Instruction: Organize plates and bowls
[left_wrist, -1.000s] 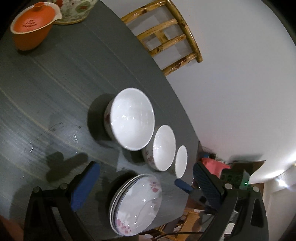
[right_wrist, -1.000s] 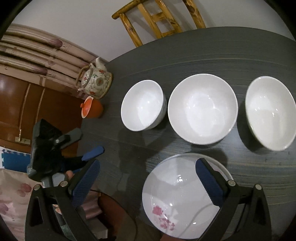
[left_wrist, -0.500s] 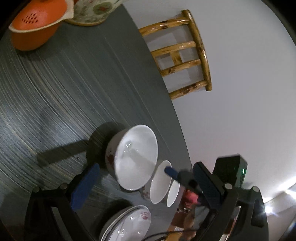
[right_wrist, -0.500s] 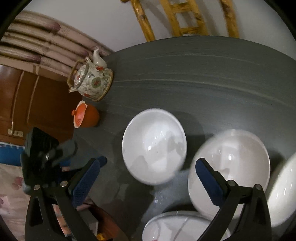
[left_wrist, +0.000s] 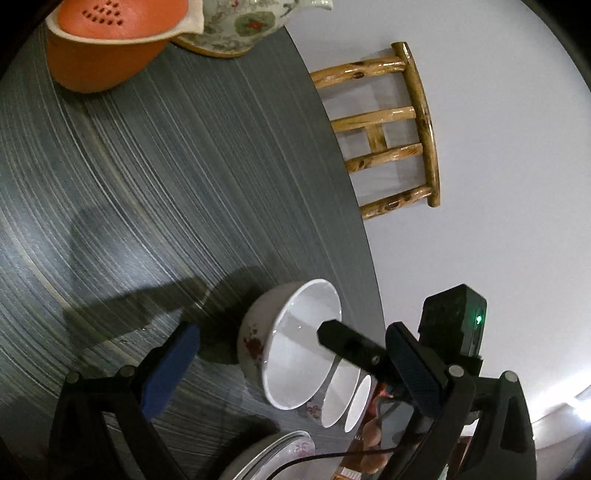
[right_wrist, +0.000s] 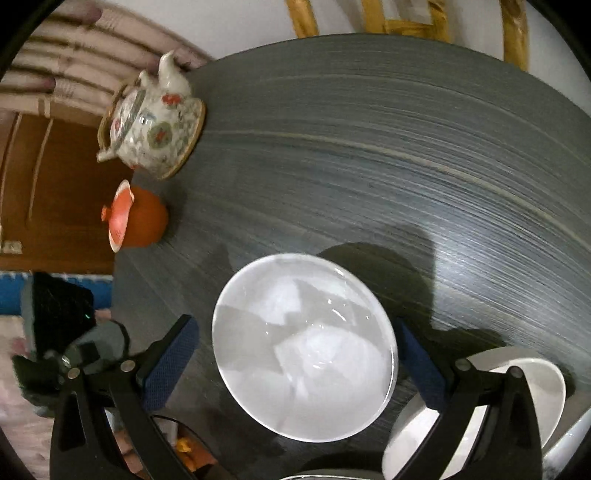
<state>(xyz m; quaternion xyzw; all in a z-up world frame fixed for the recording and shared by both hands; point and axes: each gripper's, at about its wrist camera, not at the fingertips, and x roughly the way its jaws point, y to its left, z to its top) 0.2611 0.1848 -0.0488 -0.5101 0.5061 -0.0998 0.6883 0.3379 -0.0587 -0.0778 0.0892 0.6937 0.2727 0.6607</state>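
Three white bowls with red flowers stand in a row on the dark round table (left_wrist: 155, 177). The nearest bowl (left_wrist: 295, 347) shows in the left wrist view, with the other two (left_wrist: 341, 391) behind it. My left gripper (left_wrist: 291, 369) is open, its fingers either side of that bowl. In the right wrist view my right gripper (right_wrist: 295, 365) is open and straddles the same bowl (right_wrist: 304, 347) from above, apart from its rim. A second bowl (right_wrist: 480, 406) lies to the right. The plate stack (left_wrist: 273, 458) sits at the bottom edge.
An orange lidded cup (left_wrist: 110, 40) and a flowered teapot (right_wrist: 151, 125) stand at the table's far left side. A bamboo chair (left_wrist: 391, 133) stands against the white wall beyond the table. The right gripper's body (left_wrist: 454, 325) shows in the left wrist view.
Both grippers have moved away from the plate stack and toward the end bowl of the row. The right gripper has come down over that bowl. Both jaws stay open.
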